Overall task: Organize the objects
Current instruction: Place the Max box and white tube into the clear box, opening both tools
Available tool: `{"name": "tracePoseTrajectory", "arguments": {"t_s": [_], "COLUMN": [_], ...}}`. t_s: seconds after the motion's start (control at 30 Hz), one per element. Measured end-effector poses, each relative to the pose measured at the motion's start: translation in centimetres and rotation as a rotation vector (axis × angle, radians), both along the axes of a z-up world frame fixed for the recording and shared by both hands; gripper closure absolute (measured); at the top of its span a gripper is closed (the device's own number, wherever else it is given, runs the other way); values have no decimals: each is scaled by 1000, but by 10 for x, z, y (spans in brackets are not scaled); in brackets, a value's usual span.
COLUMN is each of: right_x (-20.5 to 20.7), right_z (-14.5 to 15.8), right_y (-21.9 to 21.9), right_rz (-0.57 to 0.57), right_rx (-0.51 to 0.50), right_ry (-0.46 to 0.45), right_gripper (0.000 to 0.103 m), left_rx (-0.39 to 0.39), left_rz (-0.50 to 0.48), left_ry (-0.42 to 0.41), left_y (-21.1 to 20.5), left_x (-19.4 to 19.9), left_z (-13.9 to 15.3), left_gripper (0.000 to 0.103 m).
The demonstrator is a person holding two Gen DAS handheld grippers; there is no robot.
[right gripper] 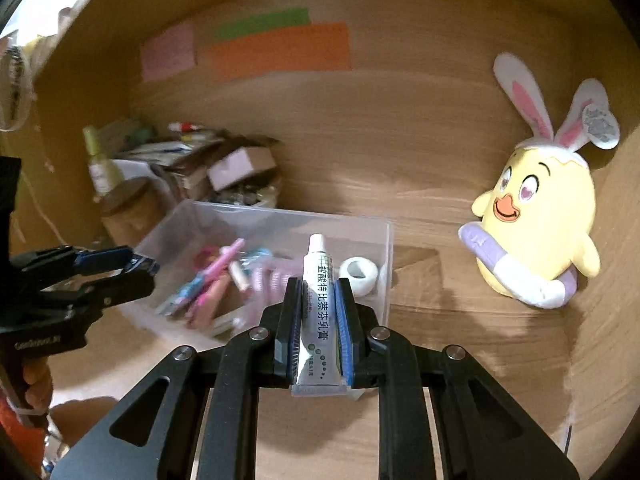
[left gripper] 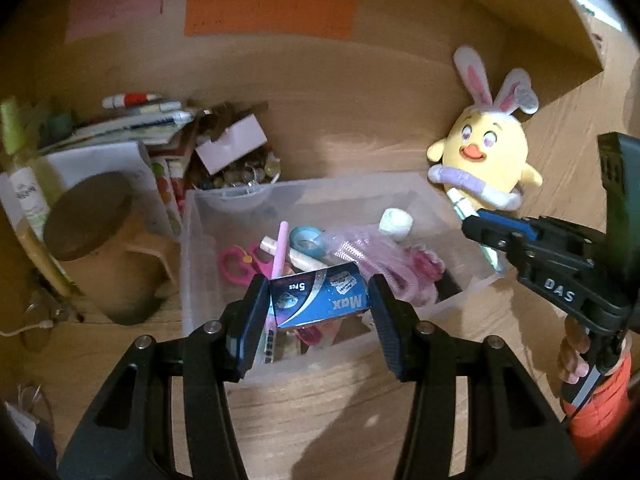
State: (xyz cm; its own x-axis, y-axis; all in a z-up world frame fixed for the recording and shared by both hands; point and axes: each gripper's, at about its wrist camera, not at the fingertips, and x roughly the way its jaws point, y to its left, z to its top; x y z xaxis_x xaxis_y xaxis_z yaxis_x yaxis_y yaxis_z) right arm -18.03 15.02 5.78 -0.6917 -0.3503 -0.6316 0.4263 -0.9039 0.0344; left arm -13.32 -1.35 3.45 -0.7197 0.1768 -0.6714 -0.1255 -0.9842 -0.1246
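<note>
Both grippers were loaded above the bin (left gripper: 188, 240). The left gripper (left gripper: 320, 300) had its fingers (left gripper: 252, 320) pinching a blue box (left gripper: 320, 298) by its short ends, hanging over the bin's near wall. The right gripper (right gripper: 318, 316) had its fingers (right gripper: 290, 320) pressed nearly together on a tube (right gripper: 320, 320), cap end pointing away toward the bin's right end; the crimped tail stuck out behind the pads.

Risks, as I judged them:
- Box grip looked shallow, only the pad tips on the ends. A fast swing or a wrist roll could twist it out, dropping it back among the scissors (left gripper: 240, 264) and tape roll (left gripper: 306, 240).
- Tube was soft and smooth. A hard squeeze could bulge it or push it forward out of the pads; a loose squeeze lets it slide.
- The two grippers were close together over the bin. Crossing paths could knock one load free.
- Right of the bin sat a plush chick (right gripper: 536, 216); a wide sweep with the tube could clip it.
- Left pile by the mug (left gripper: 100, 256) looked unstable, so setting the box there might topple things.

Motion blur showed in the right view, so exact clearance from the bin wall I could not tell.
</note>
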Motion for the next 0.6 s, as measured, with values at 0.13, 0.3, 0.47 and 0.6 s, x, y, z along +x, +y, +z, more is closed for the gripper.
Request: {"name": "tracePoseTrajectory", "arguments": {"t_s": [0.13, 0.3, 0.47, 0.6], "right_x": [-20, -24, -13, 8], "right_z": [-18, -29, -20, -6], "right_y": [-4, -12, -7, -3], "right_rz": [1, 15, 17, 44], "right_rx": [6, 29, 1, -17], "right_ry": [-63, -107, -96, -54], "right_gripper": [88, 88, 63, 60], "left_rx": [-17, -17, 12, 16], "left_rz": [-5, -4, 0, 6], "left_ry": [-28, -55, -28, 0], "left_y": [4, 5, 1, -1], "left_x": [-12, -16, -6, 6], "left_z": [-11, -18, -11, -2], "left_gripper": [53, 51, 41, 38]}}
